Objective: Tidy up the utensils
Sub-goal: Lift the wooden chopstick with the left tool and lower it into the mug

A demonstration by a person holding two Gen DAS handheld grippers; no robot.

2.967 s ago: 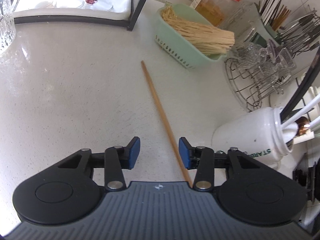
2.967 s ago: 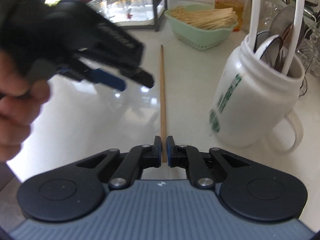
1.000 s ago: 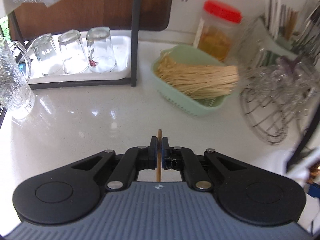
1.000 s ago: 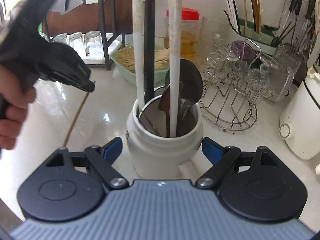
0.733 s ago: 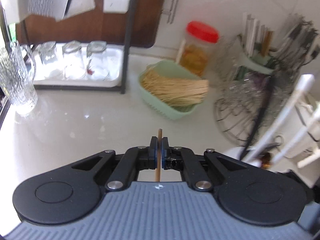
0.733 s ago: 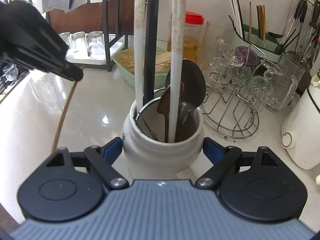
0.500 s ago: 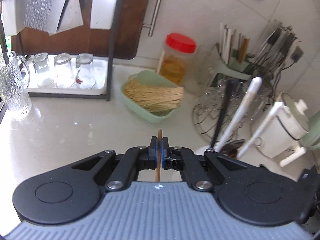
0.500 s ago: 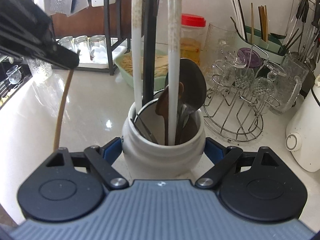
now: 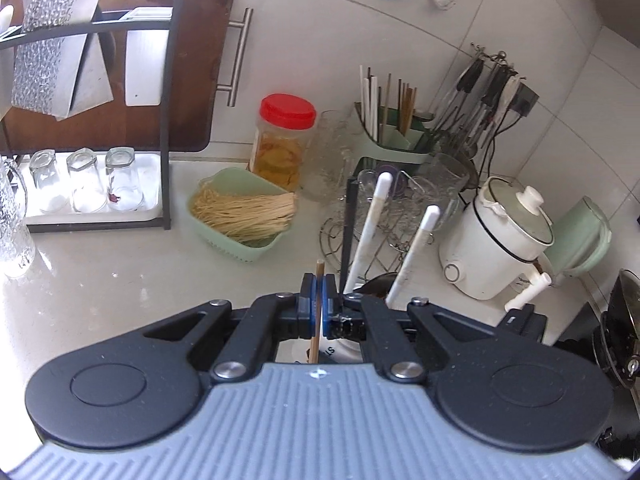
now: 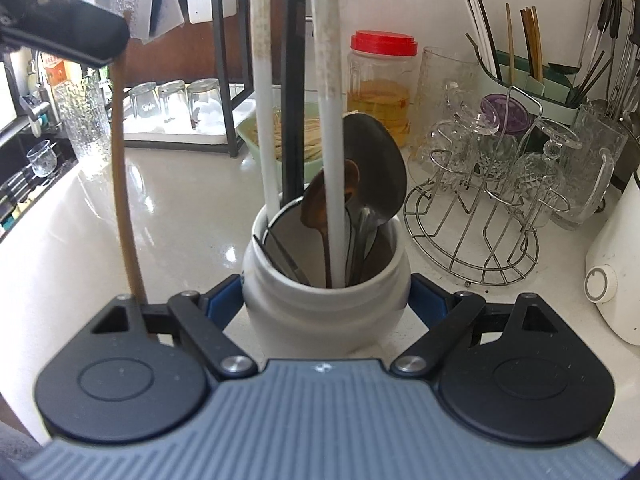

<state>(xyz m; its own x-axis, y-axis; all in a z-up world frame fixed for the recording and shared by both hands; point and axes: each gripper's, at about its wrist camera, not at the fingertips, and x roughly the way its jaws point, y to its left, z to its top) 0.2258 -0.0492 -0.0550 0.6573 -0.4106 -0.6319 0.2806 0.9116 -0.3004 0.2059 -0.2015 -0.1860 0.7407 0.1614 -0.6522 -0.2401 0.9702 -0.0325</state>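
My left gripper [image 9: 319,305] is shut on a long wooden chopstick [image 9: 316,312] and holds it upright, raised above the counter. In the right wrist view the chopstick [image 10: 122,188] hangs down from the left gripper's finger [image 10: 76,36] at the upper left, left of the jar. My right gripper [image 10: 326,304] is open, its blue pads on either side of a white ceramic utensil jar [image 10: 326,300]. The jar holds two white handles, a black handle, a wooden spoon and a metal ladle. The jar's handles [image 9: 370,232] rise just beyond the left gripper.
A green basket of noodles [image 9: 244,216] and a red-lidded jar [image 9: 282,144] stand at the back. A wire rack with glasses [image 10: 496,184] is right of the utensil jar. A white cooker [image 9: 500,240], a chopstick holder [image 9: 394,124] and a tray of glasses [image 9: 88,188] line the counter.
My left gripper has risen with the chopstick and tilted it upright, now looking down on the jar. My right gripper has stayed around the jar.
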